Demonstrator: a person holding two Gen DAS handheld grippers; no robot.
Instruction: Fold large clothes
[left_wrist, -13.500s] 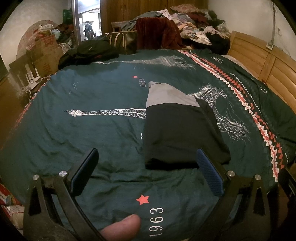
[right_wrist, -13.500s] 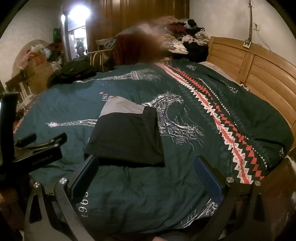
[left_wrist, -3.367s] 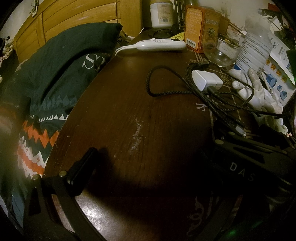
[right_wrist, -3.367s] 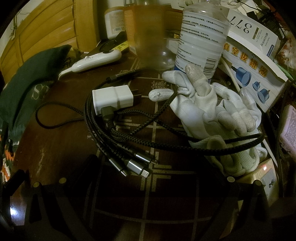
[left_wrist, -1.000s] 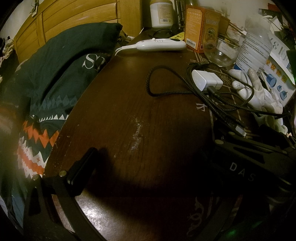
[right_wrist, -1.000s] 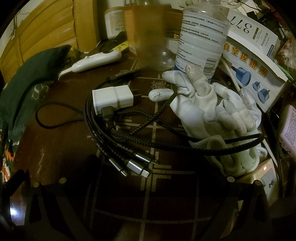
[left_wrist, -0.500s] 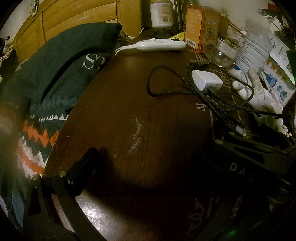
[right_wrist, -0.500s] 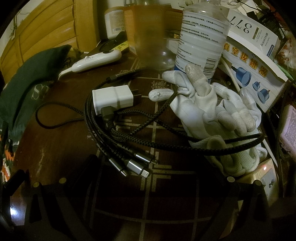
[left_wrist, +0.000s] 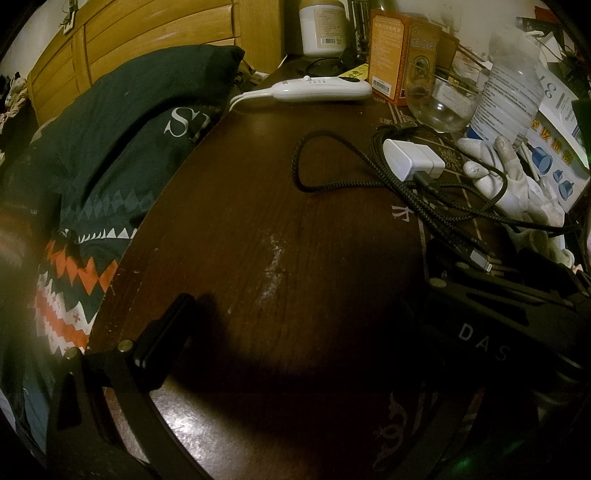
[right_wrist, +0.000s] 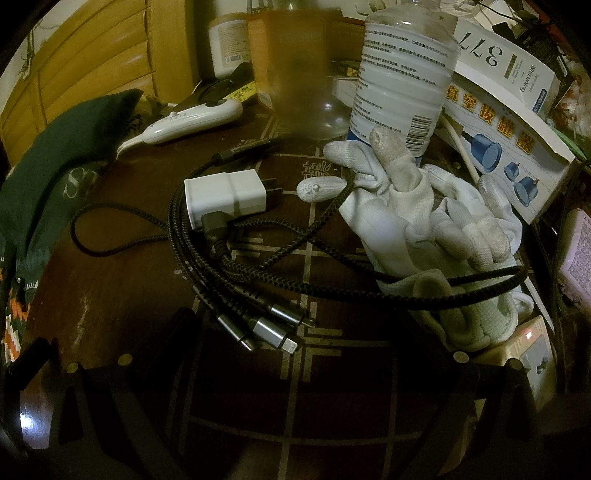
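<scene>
No folded garment in either view — the only fabric from the bed is the dark green patterned bedcover (left_wrist: 122, 122), bunched against the left edge of the nightstand (left_wrist: 266, 229), running away toward the wooden headboard (left_wrist: 147, 40).

My left gripper (left_wrist: 291, 332) sits low over the dark wood, pointing across the top. Left finger (left_wrist: 162, 339) is visible; the right one is lost in shadow, so I cannot tell if it is spread or clenched. Nothing seen between the fingers.

My right gripper (right_wrist: 317, 354) points at the clutter, level with the tabletop. Both fingers are dark silhouettes well apart — released, holding nothing. In the left view its black body lies just to the right.

Ahead of it: white charger (right_wrist: 227, 195) with braided black cables (right_wrist: 236, 273) looped across the wood, connector ends toward me. White work gloves (right_wrist: 424, 221) lie to the right, a cable draped over them. Behind stand a water bottle (right_wrist: 402, 77), a glass jar (left_wrist: 439, 99), an orange box (left_wrist: 399, 51) and a printed carton (right_wrist: 506, 114). A white handheld controller (left_wrist: 321, 88) lies near the back left.
</scene>
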